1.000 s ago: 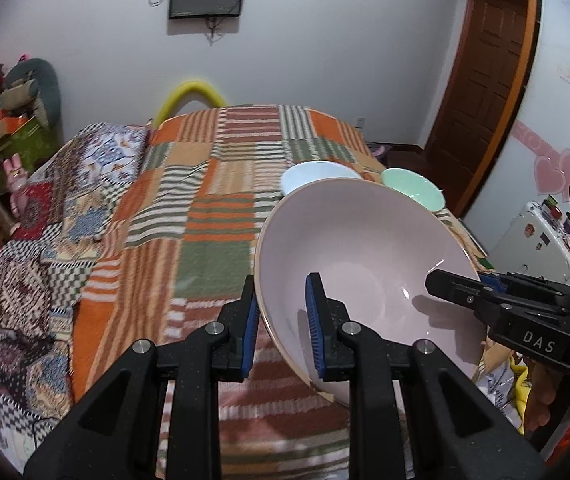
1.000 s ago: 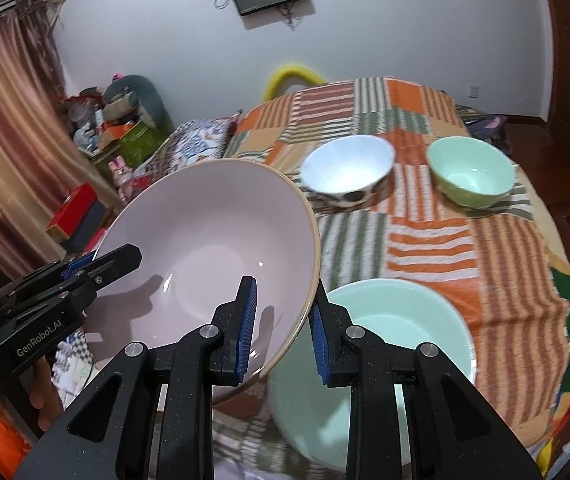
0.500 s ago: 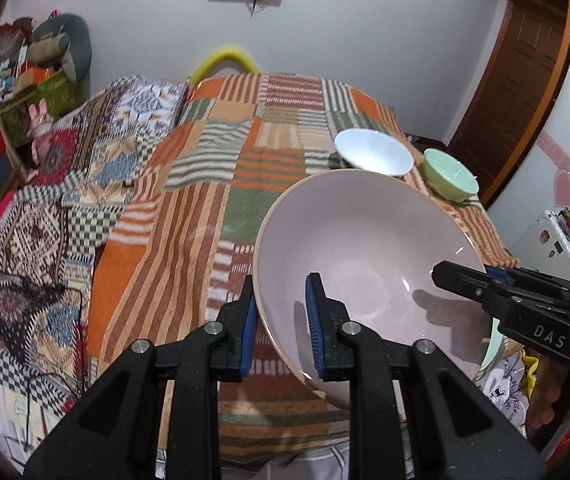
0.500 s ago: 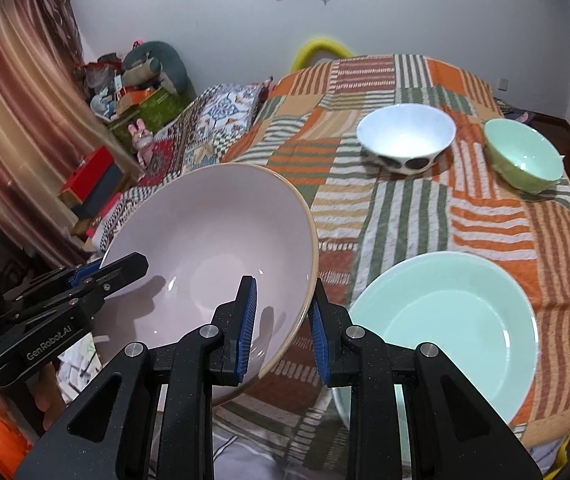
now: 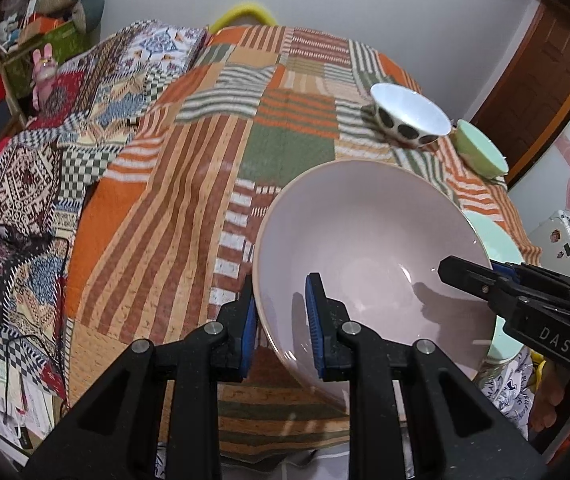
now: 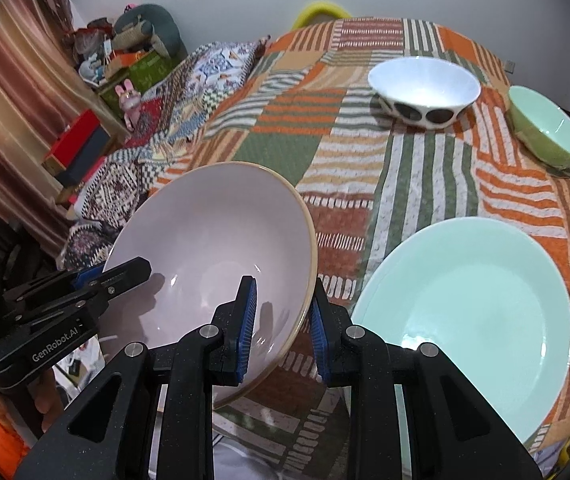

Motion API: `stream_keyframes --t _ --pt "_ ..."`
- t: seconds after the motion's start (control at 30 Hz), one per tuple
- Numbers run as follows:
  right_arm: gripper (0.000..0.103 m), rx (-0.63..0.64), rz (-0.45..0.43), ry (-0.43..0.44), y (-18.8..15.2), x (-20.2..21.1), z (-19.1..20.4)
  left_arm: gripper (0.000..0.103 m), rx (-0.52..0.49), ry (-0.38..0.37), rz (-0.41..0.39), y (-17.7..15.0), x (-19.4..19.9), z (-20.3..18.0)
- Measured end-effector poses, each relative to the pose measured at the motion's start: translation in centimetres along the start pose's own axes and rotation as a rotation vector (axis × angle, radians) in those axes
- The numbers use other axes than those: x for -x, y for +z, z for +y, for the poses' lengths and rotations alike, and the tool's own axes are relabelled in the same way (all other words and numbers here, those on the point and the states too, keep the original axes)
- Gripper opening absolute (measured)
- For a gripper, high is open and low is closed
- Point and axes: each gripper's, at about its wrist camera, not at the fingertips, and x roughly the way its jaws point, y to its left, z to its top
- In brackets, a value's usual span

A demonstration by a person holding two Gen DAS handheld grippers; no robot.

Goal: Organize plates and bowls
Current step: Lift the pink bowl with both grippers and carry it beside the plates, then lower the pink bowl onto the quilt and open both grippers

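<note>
Each hand-held gripper pinches the pink bowl's point(image 6: 213, 256) rim: left hand-held gripper point(image 5: 281, 330) on its left edge, right hand-held gripper point(image 6: 283, 336) opposite. The mint plate point(image 6: 473, 312) lies just right of the bowl on the bed point(image 6: 425, 184), nearer the right hand-held gripper.

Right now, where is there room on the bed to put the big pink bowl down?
The striped blanket is bare left of the pink bowl and ahead of it, up to the spotted bowl. Crowded on the right: mint plate, green bowl.
</note>
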Motion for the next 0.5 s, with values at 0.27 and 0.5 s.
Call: stream_keyframes --t 0.27,0.5 --pt "0.023 -0.001 0.057 -0.013 -0.2 -2.3 0.0 0.022 0.036 -0.007 0.058 -0.6 -2.2 1.1" --pt "0.023 -0.002 0.067 -0.026 0.0 -3.1 -0.3 0.022 0.01 0.02 0.053 -0.7 -3.0 0.9"
